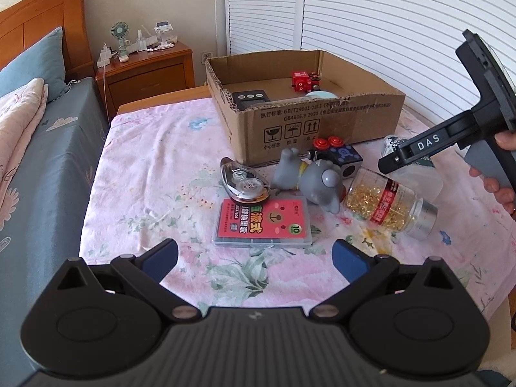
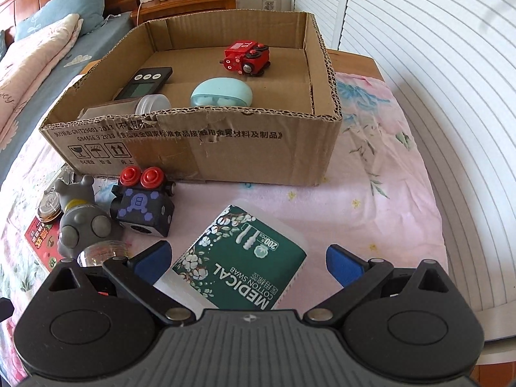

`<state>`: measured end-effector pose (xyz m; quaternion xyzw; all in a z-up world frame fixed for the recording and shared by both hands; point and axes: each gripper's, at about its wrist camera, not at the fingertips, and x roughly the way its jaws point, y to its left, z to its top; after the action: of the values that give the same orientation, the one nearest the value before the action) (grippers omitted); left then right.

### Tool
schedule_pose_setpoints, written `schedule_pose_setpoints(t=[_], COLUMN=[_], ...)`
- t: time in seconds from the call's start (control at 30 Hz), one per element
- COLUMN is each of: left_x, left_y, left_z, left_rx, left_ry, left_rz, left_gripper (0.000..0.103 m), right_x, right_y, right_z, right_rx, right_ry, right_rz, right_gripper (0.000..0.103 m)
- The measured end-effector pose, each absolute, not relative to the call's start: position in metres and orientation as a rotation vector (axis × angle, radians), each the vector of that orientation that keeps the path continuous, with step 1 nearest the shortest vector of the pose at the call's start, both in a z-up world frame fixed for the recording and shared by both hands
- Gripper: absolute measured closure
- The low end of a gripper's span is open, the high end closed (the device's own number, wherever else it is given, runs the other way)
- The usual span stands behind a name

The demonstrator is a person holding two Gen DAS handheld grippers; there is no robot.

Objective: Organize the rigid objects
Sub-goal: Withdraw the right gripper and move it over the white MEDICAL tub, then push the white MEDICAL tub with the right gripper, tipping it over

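A cardboard box [image 2: 258, 148] stands on the table and holds a red toy train [image 2: 246, 56], a black timer [image 2: 145, 82], a mint case [image 2: 222, 95] and a jar [image 2: 142, 104]. In front lie a black toy block [image 2: 142, 206], a grey figure [image 1: 309, 177], a tape dispenser [image 1: 243, 182], a red card box [image 1: 262, 222] and a bottle of gold capsules [image 1: 387, 201]. My right gripper [image 2: 248, 262] is open, its fingers either side of a green cotton swab box [image 2: 238, 258] lying on the cloth. My left gripper [image 1: 254, 259] is open and empty, just short of the red card box.
The table carries a pink floral cloth [image 1: 145, 177]. A bed [image 1: 32, 161] lies to the left, a wooden nightstand [image 1: 148, 67] behind. White louvred doors [image 1: 387, 9] stand at the back right. The right gripper's body [image 1: 451, 129] shows in the left wrist view.
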<state>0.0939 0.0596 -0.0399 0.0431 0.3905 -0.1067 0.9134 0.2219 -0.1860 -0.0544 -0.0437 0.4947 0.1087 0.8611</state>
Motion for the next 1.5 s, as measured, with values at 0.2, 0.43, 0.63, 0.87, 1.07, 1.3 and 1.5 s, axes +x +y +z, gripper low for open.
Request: schedule_pose_setpoints(t=[0.2,0.43,0.63,0.87,1.07,1.3,1.5], left_x=[0.093,0.095,0.099,0.101,0.108,0.126,0.137], left_y=[0.059,0.059,0.056,0.053,0.053,0.051,0.053], left_z=[-0.041,-0.042,-0.046,-0.051,-0.058,-0.075,-0.083], left_rx=[0.087,0.09,0.095,0.111,0.122,0.155,0.101], left_ry=[0.808,0.815,0.826,0.837,0.86,0.909,0.925], left_rz=[-0.224,-0.227,-0.233,-0.233,-0.234,-0.234,-0.258], left_gripper=[0.002,0.002,0.002,0.002,0.002,0.002,0.001], right_x=[0.212,0.194,0.188,0.186,0.18,0.187,0.183], right_y=[-0.19,-0.21,-0.244,-0.259,-0.236,-0.222,-0.227], right_z=[-0.053,-0.055,-0.062,-0.067,-0.065,-0.071,-0.073], right_rx=[-0.117,-0.138,-0.091,-0.039,0.021,-0.001,0.004], right_ry=[1.038,1.049,1.062,1.054,1.006,0.989,0.963], right_rz=[0.217,0.164,0.086,0.043,0.2,0.189,0.192], right_gripper=[0.0,0.0,0.0,0.0,0.0,0.0,0.0])
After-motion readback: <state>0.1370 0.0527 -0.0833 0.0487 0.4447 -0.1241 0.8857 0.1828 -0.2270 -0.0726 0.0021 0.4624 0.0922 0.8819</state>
